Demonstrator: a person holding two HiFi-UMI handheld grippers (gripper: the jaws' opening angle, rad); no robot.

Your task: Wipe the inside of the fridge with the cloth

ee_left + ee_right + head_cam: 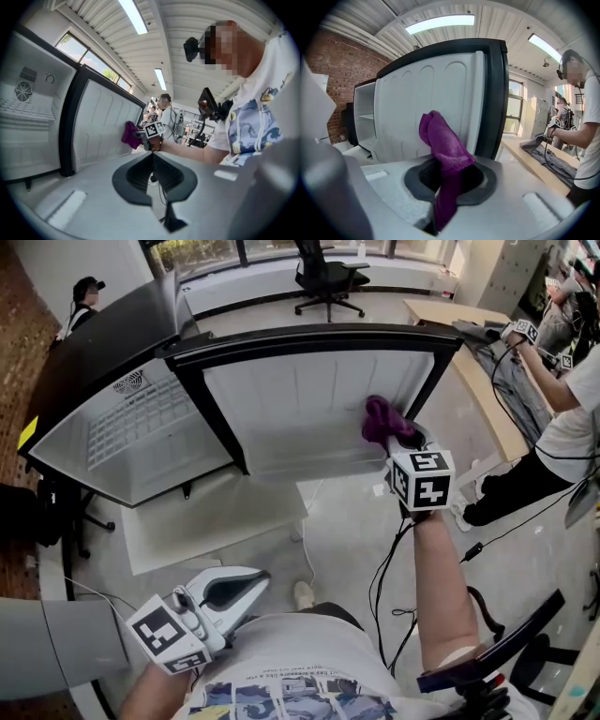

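A purple cloth [380, 418] is bunched in my right gripper [398, 434], which is shut on it. The cloth presses against the white ribbed inner panel of the open fridge door [300, 409]. In the right gripper view the cloth [443, 145] rises from between the jaws of the right gripper [449, 176], in front of the door panel [408, 112]. The fridge's white interior with wire shelves [141, 427] lies to the left. My left gripper [255, 580] hangs low near my body, shut and holding nothing. From the left gripper view, the left gripper [153, 161] looks toward the cloth [130, 133].
A white board [206, 521] lies on the floor below the fridge. A black cable [384, 568] trails from my right arm. A wooden table [487, 381] and a person [572, 427] are at the right. An office chair [328, 277] stands at the back.
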